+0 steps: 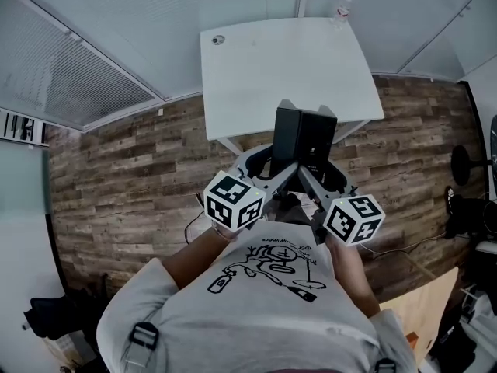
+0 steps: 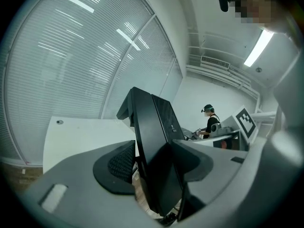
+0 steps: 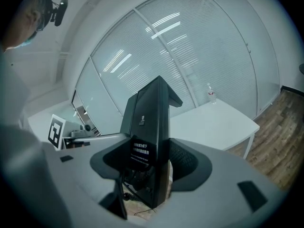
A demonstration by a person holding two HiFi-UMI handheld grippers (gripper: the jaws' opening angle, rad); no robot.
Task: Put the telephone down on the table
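Below us a wooden floor [image 1: 124,177] spreads under a white table [image 1: 287,61], and by the table's near edge we hold the black telephone [image 1: 304,134] upright in the air, not yet set down on the top. Our left gripper [image 2: 154,167] has its jaws clamped on the telephone's lower part from one side, and our right gripper [image 3: 149,163] clamps it from the other. A small bottle [image 1: 342,10] stands at the table's far right corner.
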